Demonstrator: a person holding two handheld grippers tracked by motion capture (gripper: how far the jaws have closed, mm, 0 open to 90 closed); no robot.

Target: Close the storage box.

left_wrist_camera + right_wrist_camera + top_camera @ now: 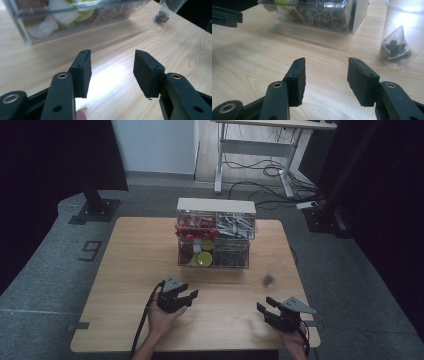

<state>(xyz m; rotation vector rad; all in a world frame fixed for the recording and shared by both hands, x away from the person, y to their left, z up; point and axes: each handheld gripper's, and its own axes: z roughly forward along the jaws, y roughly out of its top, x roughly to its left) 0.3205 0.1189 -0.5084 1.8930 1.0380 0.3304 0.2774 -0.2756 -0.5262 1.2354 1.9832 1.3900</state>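
A: Hovering, both empty — left gripper (179, 296) and right gripper (274, 311), jaws apart, nearer the person than the clear organizer (215, 234).
B: Tea bag?
A: Inside plastic cup (403, 37), right-front of organizer, probably staged for pickup.

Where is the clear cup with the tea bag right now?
In the high view the clear cup stands on the table's right half, just right of the clear organizer box and ahead of the right gripper; the tea bag sits inside it.
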